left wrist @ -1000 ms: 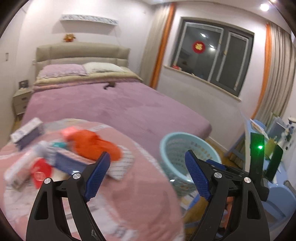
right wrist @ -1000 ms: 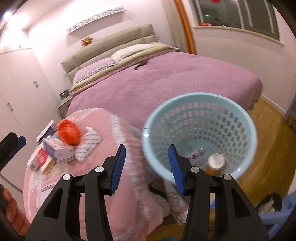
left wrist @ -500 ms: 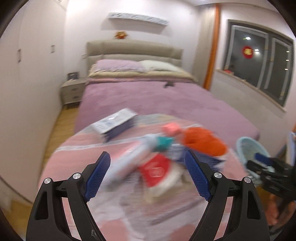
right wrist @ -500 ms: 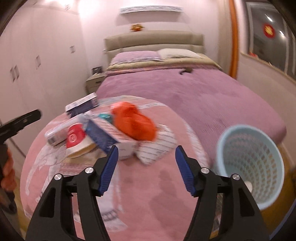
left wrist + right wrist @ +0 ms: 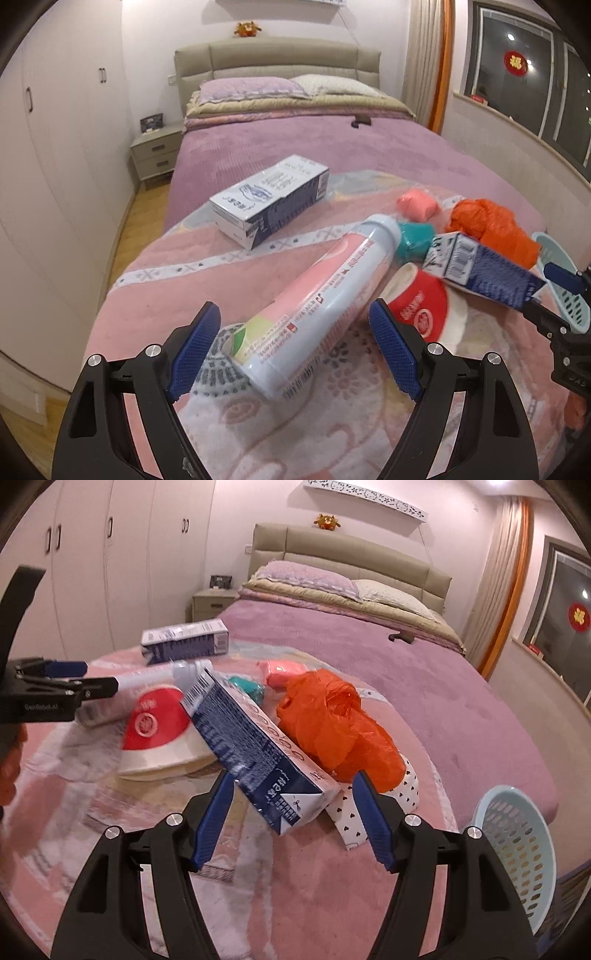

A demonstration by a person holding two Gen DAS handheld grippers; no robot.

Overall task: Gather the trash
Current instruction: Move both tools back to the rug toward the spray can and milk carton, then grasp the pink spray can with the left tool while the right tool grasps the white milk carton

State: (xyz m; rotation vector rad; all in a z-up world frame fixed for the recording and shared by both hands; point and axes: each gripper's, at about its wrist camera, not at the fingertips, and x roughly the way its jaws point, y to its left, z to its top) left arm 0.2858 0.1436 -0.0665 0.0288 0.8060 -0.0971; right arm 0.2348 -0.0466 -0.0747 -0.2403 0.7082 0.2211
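Trash lies on a pink-covered table [image 5: 155, 295]. My left gripper [image 5: 293, 350] is open, its jaws on either side of the near end of a long pale-blue and pink tube [image 5: 317, 299], not closed on it. My right gripper [image 5: 291, 819] is open around the near end of a dark-blue carton [image 5: 255, 753], which also shows in the left wrist view [image 5: 480, 266]. An orange plastic bag [image 5: 336, 723], a red and white paper bowl [image 5: 159, 727], a teal wad [image 5: 415, 240] and a pink wad [image 5: 417, 205] lie close by.
A pale-blue perforated basket [image 5: 517, 842] stands low beside the table's right edge. A second blue and white carton [image 5: 269, 199] lies at the table's far side. A heart-print white box [image 5: 373, 805] sits under the orange bag. A purple bed [image 5: 332, 147] lies beyond.
Both grippers swung left from the basket and moved in over the table. The left now brackets the tube and the right brackets the dark-blue carton. Both stayed open.
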